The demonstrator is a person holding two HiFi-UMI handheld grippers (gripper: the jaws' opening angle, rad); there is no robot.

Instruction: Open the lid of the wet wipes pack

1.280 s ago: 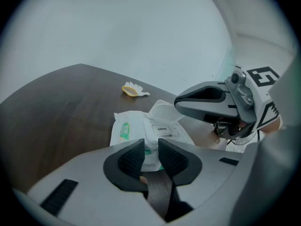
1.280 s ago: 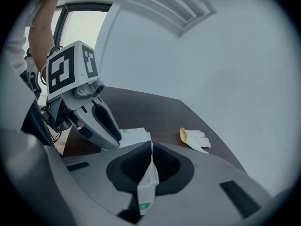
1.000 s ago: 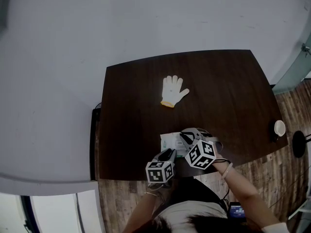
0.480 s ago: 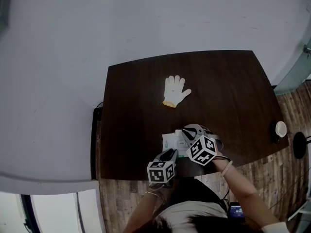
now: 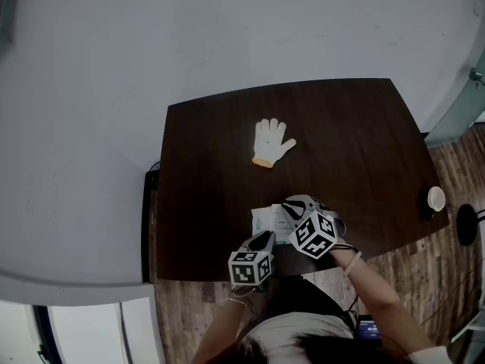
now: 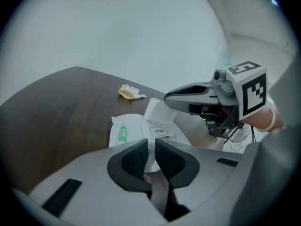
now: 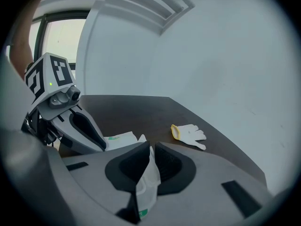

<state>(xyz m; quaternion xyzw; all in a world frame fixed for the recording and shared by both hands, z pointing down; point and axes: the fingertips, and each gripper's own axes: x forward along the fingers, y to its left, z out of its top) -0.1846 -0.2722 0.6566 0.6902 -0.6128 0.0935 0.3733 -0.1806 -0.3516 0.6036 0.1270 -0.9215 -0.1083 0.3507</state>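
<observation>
clamping the wet wipes pack [image 6: 124, 133] in the left tool [image 6: 151, 147]
only the view from the right tool [image 7: 149, 149] shows the lid [image 7: 151, 173] loose between its just-widened jaws

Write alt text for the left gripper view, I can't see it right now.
The left gripper pinches the near edge of the wet wipes pack on a dark table. At right, the right gripper, whose jaws have just been opening, has the pack's raised lid between them. A white glove lies farther back.

White wipes pack [image 6: 134, 124], dark table [image 6: 56, 107]
</observation>
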